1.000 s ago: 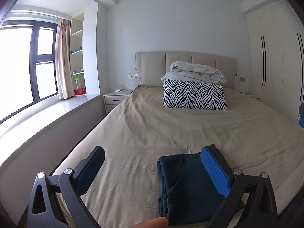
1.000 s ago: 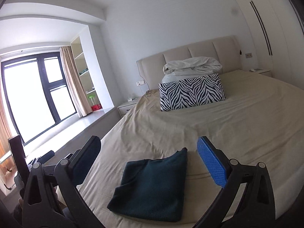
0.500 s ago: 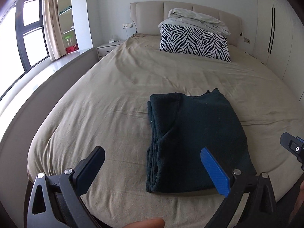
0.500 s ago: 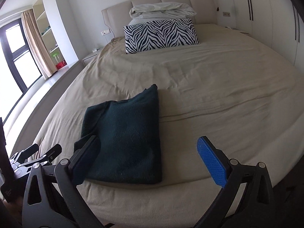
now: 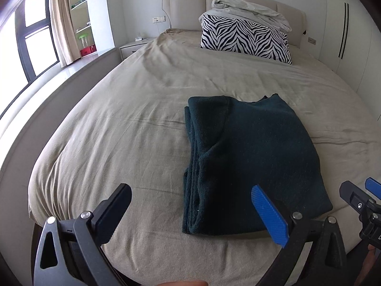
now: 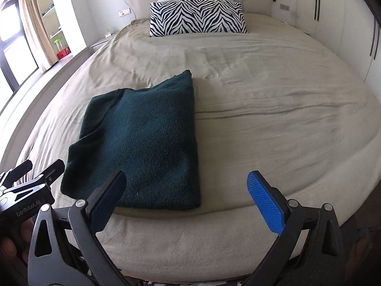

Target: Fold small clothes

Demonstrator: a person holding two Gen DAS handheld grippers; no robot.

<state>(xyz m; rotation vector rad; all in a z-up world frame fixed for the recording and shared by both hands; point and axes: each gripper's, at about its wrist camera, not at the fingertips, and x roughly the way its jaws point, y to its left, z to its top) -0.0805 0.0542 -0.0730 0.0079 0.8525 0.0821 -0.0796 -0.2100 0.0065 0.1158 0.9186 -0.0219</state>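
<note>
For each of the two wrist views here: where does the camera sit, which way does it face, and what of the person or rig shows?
Left wrist: on the open left tool, facing the headboard over the folded dark green garment; the right tool and a fingertip show.
Right wrist: on the open right tool, same heading; the left tool shows at left.
Shared: garment, bed, zebra pillow.

Right tongs [image 5: 364,197] cut off by the picture's edge.
</note>
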